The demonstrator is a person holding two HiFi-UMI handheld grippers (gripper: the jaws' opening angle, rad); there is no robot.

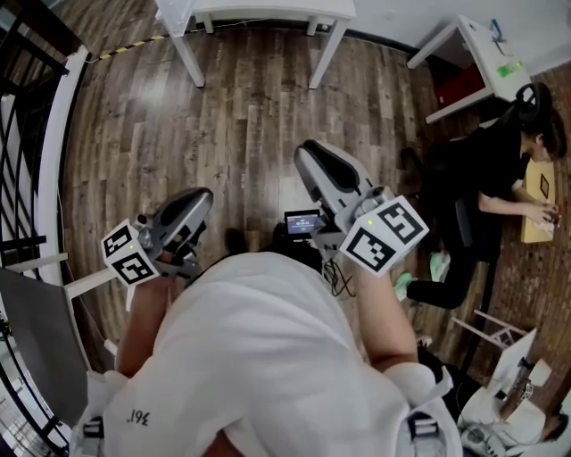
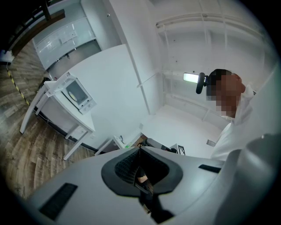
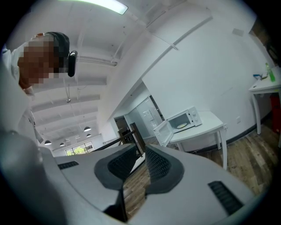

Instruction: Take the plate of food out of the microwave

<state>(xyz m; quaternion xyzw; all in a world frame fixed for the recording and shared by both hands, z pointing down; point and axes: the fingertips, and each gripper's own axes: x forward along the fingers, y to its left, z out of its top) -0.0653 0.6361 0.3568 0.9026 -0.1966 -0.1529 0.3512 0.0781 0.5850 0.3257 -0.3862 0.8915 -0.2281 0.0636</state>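
A white microwave point(image 3: 186, 119) stands far off on a white table point(image 3: 210, 124), its door point(image 3: 161, 132) swung open to the left. Inside it lies a pale plate of food point(image 3: 181, 125). The left gripper view shows the same microwave point(image 2: 74, 93) small and tilted. My right gripper point(image 3: 141, 159) points at it from a distance, jaws a narrow gap apart with only floor showing between them. My left gripper point(image 2: 139, 151) has its pads together and holds nothing. In the head view both the left gripper point(image 1: 198, 201) and the right gripper point(image 1: 310, 159) are held close to my body over the wood floor.
A white table point(image 1: 259, 11) stands at the head view's top edge. A person point(image 1: 495, 165) sits at the right by another white table point(image 1: 486, 54). A black railing point(image 1: 20, 134) runs along the left. Yellow-black tape point(image 1: 134, 45) marks the floor.
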